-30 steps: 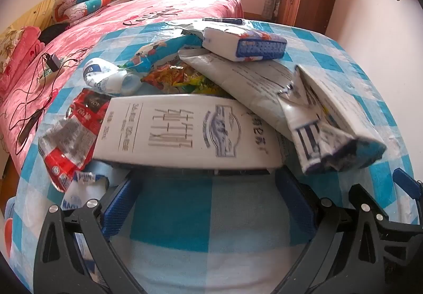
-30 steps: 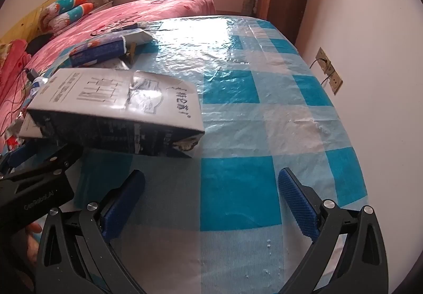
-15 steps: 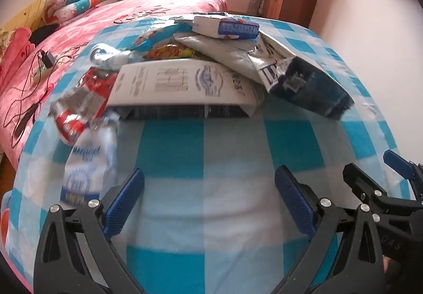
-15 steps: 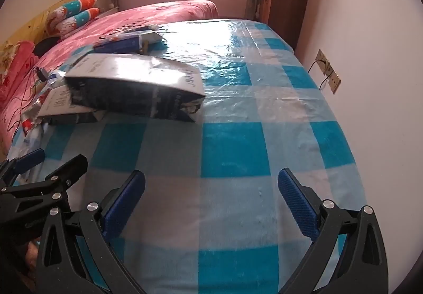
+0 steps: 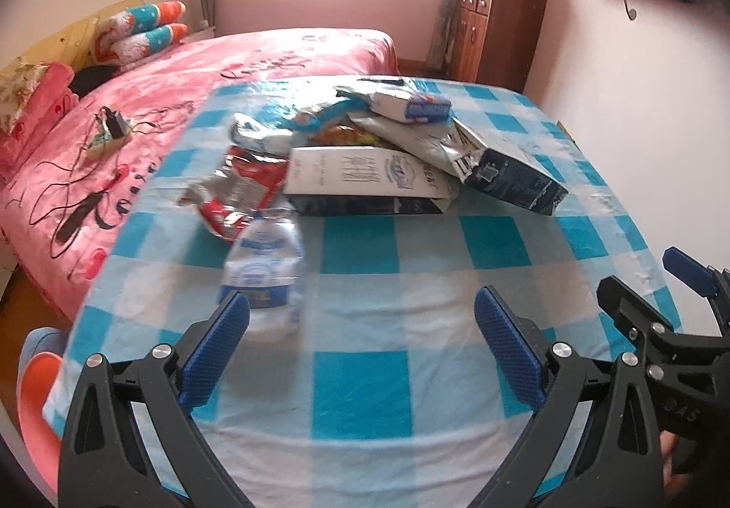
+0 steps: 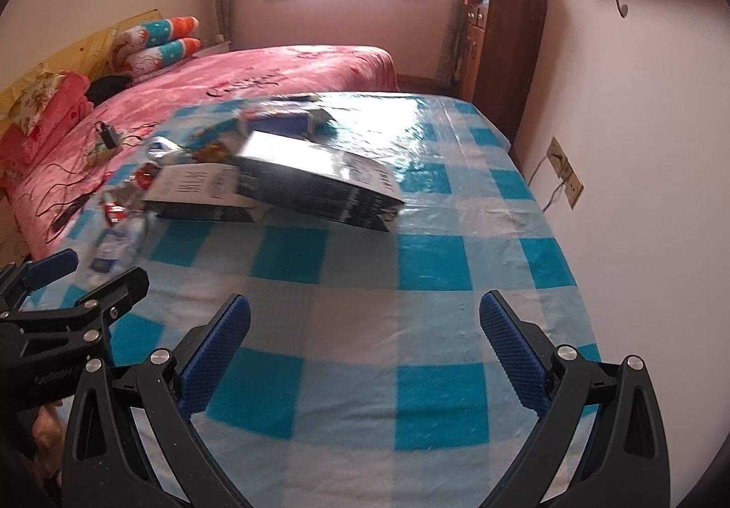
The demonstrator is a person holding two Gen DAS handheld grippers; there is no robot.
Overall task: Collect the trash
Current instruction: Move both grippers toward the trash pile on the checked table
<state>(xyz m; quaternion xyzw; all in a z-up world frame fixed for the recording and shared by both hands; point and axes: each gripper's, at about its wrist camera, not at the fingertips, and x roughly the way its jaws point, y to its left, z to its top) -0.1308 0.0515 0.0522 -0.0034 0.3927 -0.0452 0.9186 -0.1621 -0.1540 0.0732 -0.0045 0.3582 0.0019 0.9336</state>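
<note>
A pile of trash lies on the blue-checked tablecloth (image 5: pixel 365 389): a white milk carton (image 5: pixel 365 177), a dark carton (image 5: pixel 511 175), a red foil wrapper (image 5: pixel 237 193), a blue-white packet (image 5: pixel 410 106) and a crushed plastic bottle (image 5: pixel 262 266). My left gripper (image 5: pixel 360 341) is open and empty, a short way back from the pile, its left finger by the bottle. My right gripper (image 6: pixel 365 343) is open and empty over bare cloth; the dark carton (image 6: pixel 319 184) lies ahead to its left. The right gripper shows at the left wrist view's right edge.
A pink bed (image 5: pixel 137 133) with cables and a charger (image 5: pixel 112 127) runs along the table's left. A wooden cabinet (image 6: pixel 502 56) stands at the back right. A wall socket (image 6: pixel 565 172) sits on the pink wall to the right. Something orange (image 5: pixel 32 398) lies below the table's left edge.
Both grippers have pulled back and up from the pile. The cartons now lie farther away on the cloth. The crushed bottle has come into view by the left finger.
</note>
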